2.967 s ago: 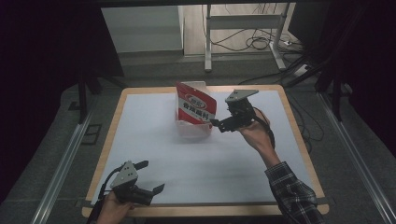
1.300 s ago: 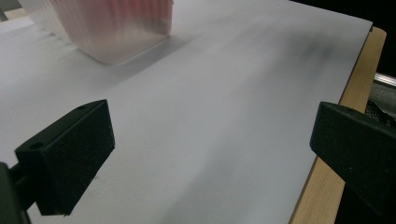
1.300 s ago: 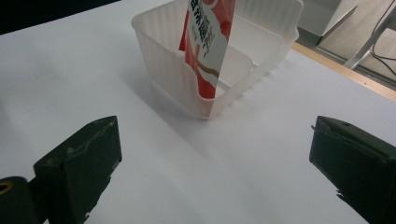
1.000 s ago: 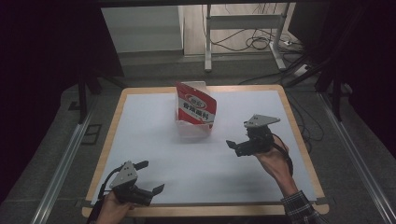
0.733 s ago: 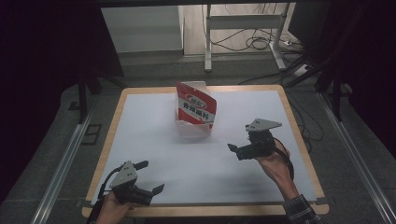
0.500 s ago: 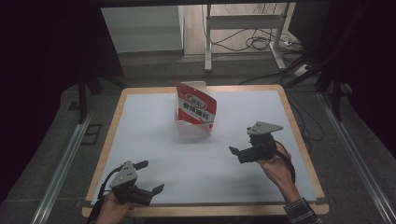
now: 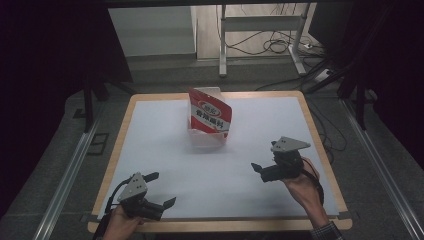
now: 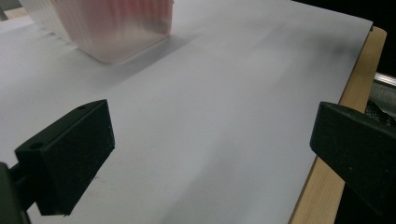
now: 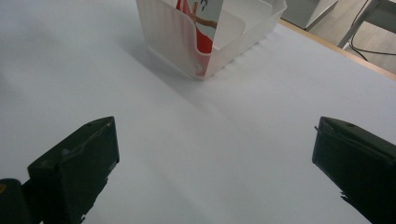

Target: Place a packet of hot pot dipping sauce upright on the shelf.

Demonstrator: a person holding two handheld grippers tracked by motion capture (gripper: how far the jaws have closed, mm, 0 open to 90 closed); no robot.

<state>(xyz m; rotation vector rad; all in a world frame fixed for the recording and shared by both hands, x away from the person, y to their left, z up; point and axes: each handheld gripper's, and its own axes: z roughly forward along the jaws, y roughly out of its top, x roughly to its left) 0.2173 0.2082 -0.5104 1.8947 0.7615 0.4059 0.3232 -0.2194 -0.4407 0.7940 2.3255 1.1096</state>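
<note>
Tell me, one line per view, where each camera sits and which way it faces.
High view: above the near table edge, looking forward and down at the white-topped wooden table; both hands, left gripper and right gripper show.
Left gripper view: rides that gripper, low over the sheet, between its open black jaws.
Right gripper view: rides that gripper, likewise, jaws open.
All three show the translucent plastic bin; two show its red-and-white packet.

One red-and-white packet (image 7: 210, 116), one clear plastic bin (image 7: 207, 137), two tools.

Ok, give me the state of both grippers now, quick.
Left gripper: open, holding nothing.
Right gripper: open, holding nothing, apart from the translucent white plastic bin.
</note>
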